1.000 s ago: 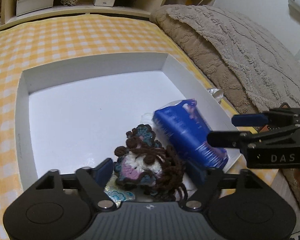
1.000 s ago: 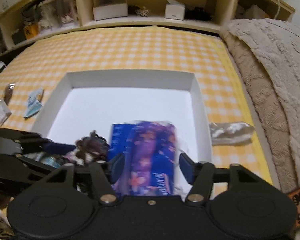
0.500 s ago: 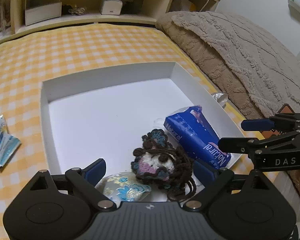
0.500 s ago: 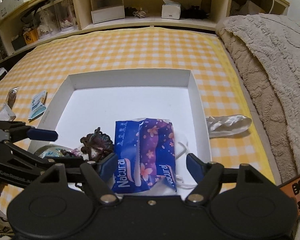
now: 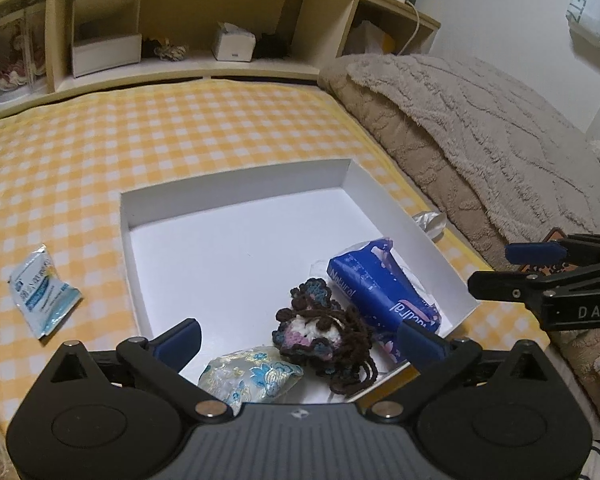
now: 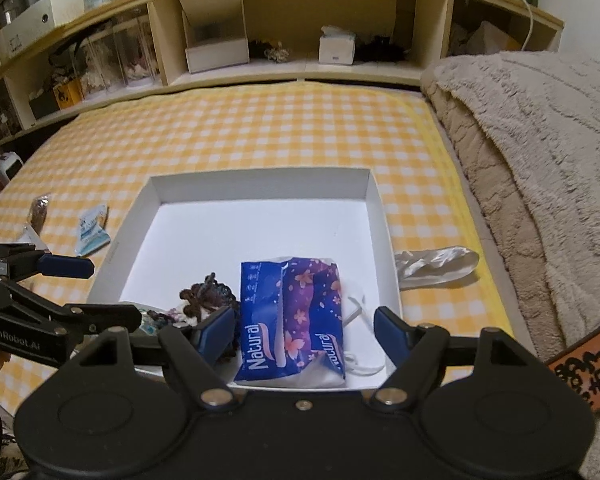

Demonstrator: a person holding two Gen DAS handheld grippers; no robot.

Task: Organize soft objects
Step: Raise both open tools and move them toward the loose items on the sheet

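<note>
- Light blue sachet (image 5: 42, 291): lies on the yellow checked cloth (image 5: 60, 184), at 9 o'clock of the white tray (image 5: 129, 248), apart from it.
- Left gripper (image 5: 298, 340): released, jaws spread wide, holding nothing, above the tray's 6 o'clock edge.
- Brocade pouch (image 5: 250, 374): inside the tray at 6 o'clock.
- Crochet doll (image 5: 324, 332): just beside the pouch, at its 2 o'clock, touching the blue tissue pack (image 5: 380, 292).
- Right gripper (image 6: 305, 326): released, fingers either side of the pack, not gripping.
- Silver fabric piece (image 6: 436, 266): outside the tray at 3 o'clock.

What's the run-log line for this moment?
left hand-held gripper open, empty | right hand-held gripper open, empty | blue tissue pack, crochet doll, brocade pouch in white box
</note>
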